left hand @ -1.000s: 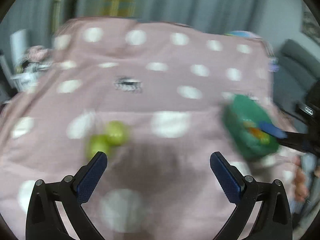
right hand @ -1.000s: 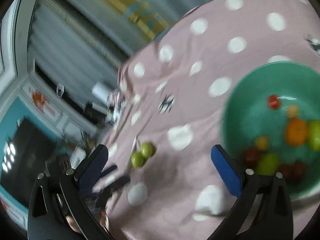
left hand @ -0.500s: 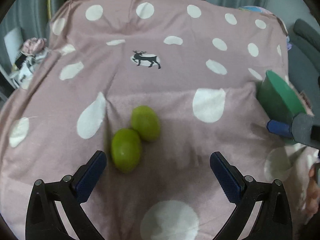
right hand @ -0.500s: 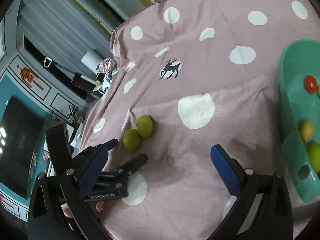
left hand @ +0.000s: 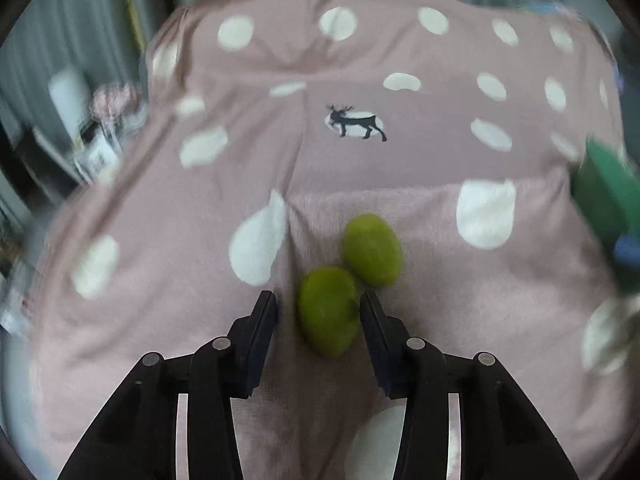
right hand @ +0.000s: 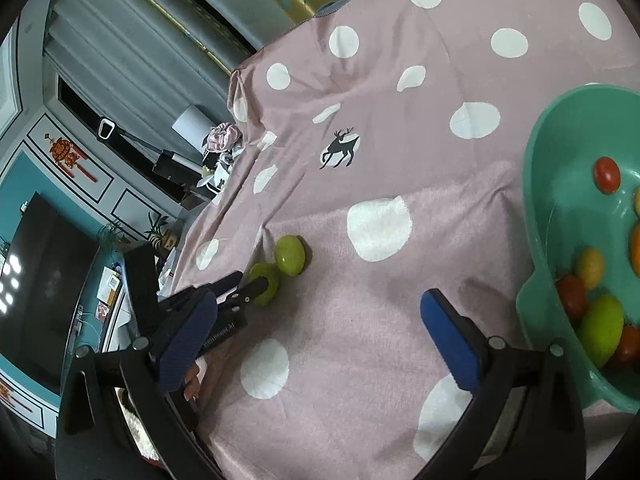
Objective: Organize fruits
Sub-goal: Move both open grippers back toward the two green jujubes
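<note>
Two smooth oval green fruits (left hand: pixel 352 276) touching; left hand-held gripper (left hand: pixel 318 312) brackets nearer, right hand-held gripper (right hand: pixel 316 316) agape.

The near green fruit (left hand: pixel 328 311) is flanked closely by the jaws of the left gripper (left hand: pixel 318 306); the far side is blocked by a second green fruit (left hand: pixel 372 249) touching it. Open pink cloth (right hand: pixel 400 280) is left between them and the green basin (right hand: pixel 536 216).
</note>
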`<state>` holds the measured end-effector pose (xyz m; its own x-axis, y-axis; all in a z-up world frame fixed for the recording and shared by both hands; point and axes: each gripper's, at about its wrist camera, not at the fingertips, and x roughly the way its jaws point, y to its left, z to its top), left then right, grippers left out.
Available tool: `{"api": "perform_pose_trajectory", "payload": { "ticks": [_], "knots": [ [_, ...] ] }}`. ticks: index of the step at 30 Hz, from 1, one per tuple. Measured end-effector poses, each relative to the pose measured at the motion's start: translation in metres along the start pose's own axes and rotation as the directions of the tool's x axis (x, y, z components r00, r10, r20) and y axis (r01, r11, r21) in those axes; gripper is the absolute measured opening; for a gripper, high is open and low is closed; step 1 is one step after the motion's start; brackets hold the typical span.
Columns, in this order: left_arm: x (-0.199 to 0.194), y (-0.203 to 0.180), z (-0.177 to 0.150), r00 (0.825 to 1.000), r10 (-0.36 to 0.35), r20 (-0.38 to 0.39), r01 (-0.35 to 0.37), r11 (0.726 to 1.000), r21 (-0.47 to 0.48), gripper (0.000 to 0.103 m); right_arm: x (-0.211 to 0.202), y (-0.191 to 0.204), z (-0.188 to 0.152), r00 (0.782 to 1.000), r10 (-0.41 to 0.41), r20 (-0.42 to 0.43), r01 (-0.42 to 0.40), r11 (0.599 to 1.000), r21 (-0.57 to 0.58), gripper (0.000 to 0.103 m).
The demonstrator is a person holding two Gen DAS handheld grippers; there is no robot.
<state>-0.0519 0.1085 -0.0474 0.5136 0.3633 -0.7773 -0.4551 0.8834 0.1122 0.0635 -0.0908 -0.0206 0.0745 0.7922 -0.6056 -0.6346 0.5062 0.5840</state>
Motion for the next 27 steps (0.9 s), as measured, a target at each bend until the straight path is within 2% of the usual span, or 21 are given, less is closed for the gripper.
{"api": "perform_pose_trajectory", "payload": {
  "ticks": [1,3,5,7,9,11,12,15,17,18,20,21,24,26,27],
  "knots": [
    [-0.004,-0.012,-0.001,1.000,0.002,0.018,-0.003,0.998,0.059,0.045,0.001,0.000,0.000,1.000,-0.003,-0.003,0.003,1.000,0.002,0.102],
    [-0.002,-0.028,-0.005,1.000,-0.015,0.001,0.015,0.991,0.130,0.045,0.003,0.001,-0.001,1.000,-0.009,-0.011,0.009,1.000,0.002,0.102],
    [0.002,-0.034,-0.004,1.000,0.030,-0.004,-0.029,0.987,0.161,0.045,0.005,0.002,-0.001,1.000,-0.020,-0.021,0.019,1.000,-0.005,0.102],
    [0.003,-0.031,-0.004,0.999,0.029,-0.016,-0.027,0.989,0.142,0.045,0.007,0.003,-0.003,0.999,-0.029,-0.031,0.029,1.000,-0.012,0.102],
    [0.003,-0.018,-0.003,1.000,-0.003,-0.024,0.005,0.996,0.090,0.042,0.008,0.002,-0.004,0.999,-0.034,-0.039,0.034,0.999,-0.012,0.102],
    [-0.002,-0.017,-0.002,1.000,0.002,0.002,-0.002,0.997,0.082,0.013,0.010,0.002,-0.003,0.998,-0.036,-0.047,0.035,0.999,-0.013,0.102],
    [-0.004,-0.019,-0.002,1.000,-0.004,0.014,0.002,0.996,0.086,0.010,0.010,0.002,-0.003,0.998,-0.037,-0.050,0.036,0.999,-0.014,0.102],
    [-0.006,-0.029,-0.002,0.993,-0.115,0.015,0.112,0.987,0.117,0.007,0.011,0.001,-0.002,0.998,-0.032,-0.050,0.031,0.999,-0.007,0.102],
    [-0.003,-0.036,-0.004,0.989,-0.149,-0.012,0.149,0.979,0.136,0.004,0.012,0.002,-0.002,0.998,-0.033,-0.054,0.033,0.999,-0.007,0.102],
    [0.003,-0.039,-0.005,0.987,-0.152,-0.051,0.158,0.978,0.139,0.004,0.012,0.002,-0.002,0.998,-0.036,-0.056,0.036,0.999,-0.009,0.102],
    [0.020,-0.040,-0.008,0.983,-0.125,-0.132,0.142,0.982,0.124,0.004,0.013,0.002,-0.002,0.997,-0.038,-0.062,0.037,0.999,-0.009,0.102],
    [0.018,-0.037,-0.008,0.983,-0.136,-0.126,0.150,0.983,0.107,0.004,0.014,0.002,-0.003,0.997,-0.037,-0.065,0.037,0.999,-0.010,0.102],
    [0.009,-0.025,-0.007,0.993,-0.100,-0.067,0.104,0.992,0.065,0.004,0.014,0.002,-0.003,0.997,-0.031,-0.073,0.030,0.999,-0.015,0.102],
    [0.005,-0.022,-0.006,0.996,-0.076,-0.043,0.079,0.994,0.073,0.006,0.013,0.001,-0.004,0.997,-0.029,-0.075,0.027,1.000,-0.016,0.102],
    [0.003,-0.023,-0.007,0.999,-0.041,-0.031,0.043,0.995,0.095,0.006,0.013,0.001,-0.004,0.997,-0.027,-0.075,0.027,1.000,-0.014,0.102]
  ]
}}
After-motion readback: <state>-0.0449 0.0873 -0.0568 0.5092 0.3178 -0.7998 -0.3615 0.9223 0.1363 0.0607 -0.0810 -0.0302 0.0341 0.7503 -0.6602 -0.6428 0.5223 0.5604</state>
